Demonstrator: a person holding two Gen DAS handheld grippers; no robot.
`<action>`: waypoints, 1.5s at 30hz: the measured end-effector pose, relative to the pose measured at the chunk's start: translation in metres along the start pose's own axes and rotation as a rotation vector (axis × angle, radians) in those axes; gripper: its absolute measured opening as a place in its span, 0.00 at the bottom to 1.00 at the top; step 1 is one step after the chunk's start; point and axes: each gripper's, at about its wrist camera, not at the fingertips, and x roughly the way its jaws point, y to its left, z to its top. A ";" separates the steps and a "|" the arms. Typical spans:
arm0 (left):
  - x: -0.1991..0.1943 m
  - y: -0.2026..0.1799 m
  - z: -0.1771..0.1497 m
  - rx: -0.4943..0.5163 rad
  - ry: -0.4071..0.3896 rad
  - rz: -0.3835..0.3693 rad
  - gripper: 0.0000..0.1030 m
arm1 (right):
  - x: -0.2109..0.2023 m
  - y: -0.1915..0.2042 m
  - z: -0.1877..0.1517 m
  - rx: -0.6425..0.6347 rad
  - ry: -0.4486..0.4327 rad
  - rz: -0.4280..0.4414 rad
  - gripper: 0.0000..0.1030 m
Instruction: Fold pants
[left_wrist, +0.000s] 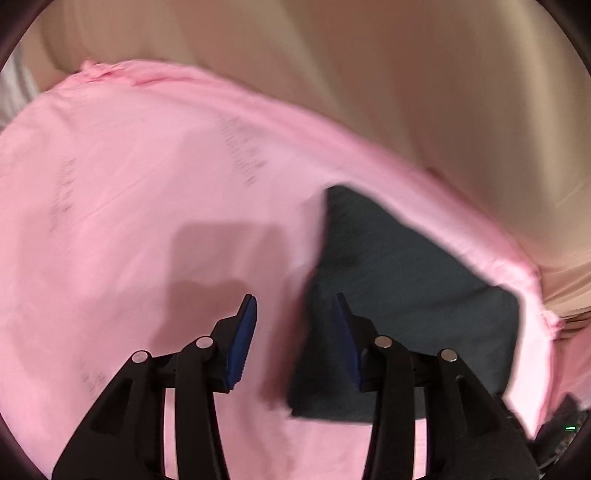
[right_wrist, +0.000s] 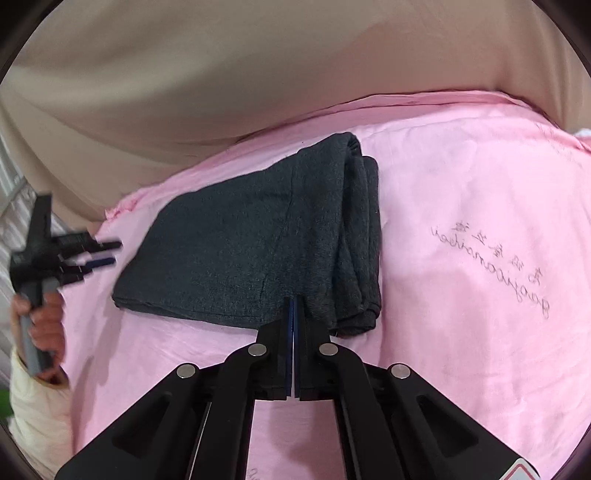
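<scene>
The dark grey pants (right_wrist: 258, 236) lie folded in a thick rectangle on the pink sheet (right_wrist: 461, 206), stacked fold edges at their right side. In the left wrist view the pants (left_wrist: 399, 295) lie just ahead and right, blurred. My left gripper (left_wrist: 295, 306) is open and empty, hovering above the sheet at the pants' left edge; it also shows in the right wrist view (right_wrist: 107, 254), held by a hand at the far left. My right gripper (right_wrist: 293, 306) is shut with nothing visible between its pads, its tips at the pants' near edge.
The pink sheet (left_wrist: 129, 184) carries printed writing (right_wrist: 498, 273). A beige cloth backdrop (right_wrist: 221, 74) rises behind the sheet's far edge. The person's hand and cream sleeve (right_wrist: 37, 369) are at the far left.
</scene>
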 end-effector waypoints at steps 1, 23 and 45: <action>-0.005 0.002 -0.007 -0.004 0.006 -0.043 0.40 | -0.006 0.004 0.000 -0.011 -0.024 -0.015 0.03; -0.033 -0.053 -0.115 0.324 -0.173 0.139 0.60 | -0.047 0.028 -0.014 -0.049 -0.115 -0.196 0.12; -0.079 -0.053 -0.237 0.414 -0.311 0.069 0.90 | -0.082 0.072 -0.135 -0.029 -0.132 -0.377 0.62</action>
